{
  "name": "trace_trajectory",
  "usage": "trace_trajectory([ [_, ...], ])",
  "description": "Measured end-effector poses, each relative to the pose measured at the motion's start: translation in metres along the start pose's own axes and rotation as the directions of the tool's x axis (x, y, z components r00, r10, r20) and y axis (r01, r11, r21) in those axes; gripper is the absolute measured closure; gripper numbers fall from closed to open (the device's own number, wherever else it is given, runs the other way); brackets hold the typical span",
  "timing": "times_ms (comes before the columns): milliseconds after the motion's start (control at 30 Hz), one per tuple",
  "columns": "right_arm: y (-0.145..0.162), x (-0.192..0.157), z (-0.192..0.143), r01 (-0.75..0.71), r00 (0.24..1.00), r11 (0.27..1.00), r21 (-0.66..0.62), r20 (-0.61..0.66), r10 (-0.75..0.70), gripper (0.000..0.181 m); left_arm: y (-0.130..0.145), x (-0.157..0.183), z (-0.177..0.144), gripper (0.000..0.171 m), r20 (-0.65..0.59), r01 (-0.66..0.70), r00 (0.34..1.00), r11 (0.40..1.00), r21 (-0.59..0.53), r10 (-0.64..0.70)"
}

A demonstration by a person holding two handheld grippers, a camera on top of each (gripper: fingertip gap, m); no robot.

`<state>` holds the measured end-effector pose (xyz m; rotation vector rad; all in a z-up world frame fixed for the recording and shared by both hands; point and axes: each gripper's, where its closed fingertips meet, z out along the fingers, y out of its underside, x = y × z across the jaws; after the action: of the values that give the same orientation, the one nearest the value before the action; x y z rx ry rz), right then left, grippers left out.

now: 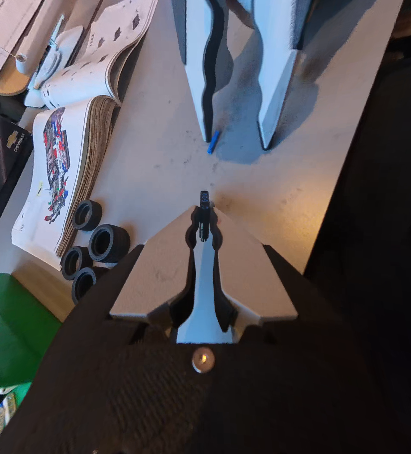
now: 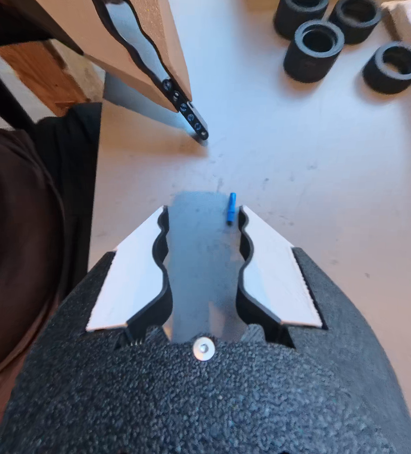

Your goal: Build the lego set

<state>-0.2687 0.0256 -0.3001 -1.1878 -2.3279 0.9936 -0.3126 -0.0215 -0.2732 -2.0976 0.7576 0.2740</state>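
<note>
Left gripper [image 1: 204,208] w/ tan fingers: jaws clamped on a thin black plastic lego beam with a row of round holes [image 1: 204,199], its end poking past the tips toward 12 o'clock. In the right wrist view the same beam [image 2: 194,120] sticks out of the left gripper [image 2: 183,104] at approx 11 o'clock, angled down, tip just above the white bench [image 2: 297,159].

Right gripper [image 2: 203,208]: jaws apart, nothing between them. Small blue plastic lego pin [image 2: 231,208] lies on the bench just inside the right-hand fingertip [image 2: 245,212]; in the left wrist view the pin [image 1: 213,142] sits at 12 o'clock, by the right gripper [image 1: 236,142].

Four black rubber lego tyres [image 1: 94,245] grouped at 9 o'clock in the left view, touching each other; at 1 o'clock in the right view [image 2: 317,46].

Open thick instruction booklet [image 1: 59,172] beside the tyres shows a colour build picture. Black box [image 1: 0,159] at 9–10 o'clock bears a logo and lettering. Green container [image 1: 8,331] at 8 o'clock; contents can't tell.
</note>
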Motion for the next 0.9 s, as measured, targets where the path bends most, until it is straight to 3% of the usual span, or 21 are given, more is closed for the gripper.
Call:
trace_trajectory([
  [100, 0.000, -0.006, 0.000, -0.016, 1.000, 1.000, -0.003, -0.004, 0.016, 0.134, 0.004, 0.002, -0.006, 0.166, 0.018, -0.009, 1.000, 1.000, -0.013, 0.009],
  [233, 0.000, -0.021, 0.000, -0.040, 0.998, 0.999, 0.002, -0.055, 0.040, 0.166, 0.001, 0.011, -0.010, 0.166, -0.006, 0.053, 0.999, 0.998, 0.045, -0.053],
  [300, 0.000, -0.021, 0.000, -0.064, 0.992, 0.998, 0.004, -0.111, 0.064, 0.163, 0.002, 0.011, -0.010, 0.166, -0.003, 0.055, 0.998, 0.998, 0.038, -0.055],
  [433, -0.012, -0.021, 0.001, -0.177, 0.971, 0.982, 0.072, -0.150, 0.186, 0.136, 0.008, 0.002, -0.012, 0.166, 0.054, 0.030, 0.998, 1.000, 0.007, -0.031],
  [567, -0.021, -0.019, 0.015, -0.149, 0.969, 0.988, 0.041, -0.193, 0.154, 0.153, 0.013, -0.002, -0.013, 0.166, 0.087, 0.038, 0.995, 0.999, -0.001, -0.038],
  [633, -0.023, -0.023, 0.024, -0.151, 0.975, 0.988, 0.011, -0.162, 0.151, 0.176, 0.012, -0.002, -0.014, 0.166, 0.097, 0.052, 0.994, 0.998, 0.021, -0.053],
  [800, -0.026, -0.030, 0.028, -0.166, 0.978, 0.986, 0.012, -0.126, 0.167, 0.176, 0.014, 0.000, -0.013, 0.166, 0.069, 0.127, 0.989, 0.989, 0.076, -0.133],
  [900, -0.023, -0.052, 0.024, -0.139, 0.987, 0.990, 0.007, -0.079, 0.139, 0.176, 0.016, 0.001, -0.016, 0.166, 0.087, 0.092, 0.991, 0.993, 0.077, -0.099],
])
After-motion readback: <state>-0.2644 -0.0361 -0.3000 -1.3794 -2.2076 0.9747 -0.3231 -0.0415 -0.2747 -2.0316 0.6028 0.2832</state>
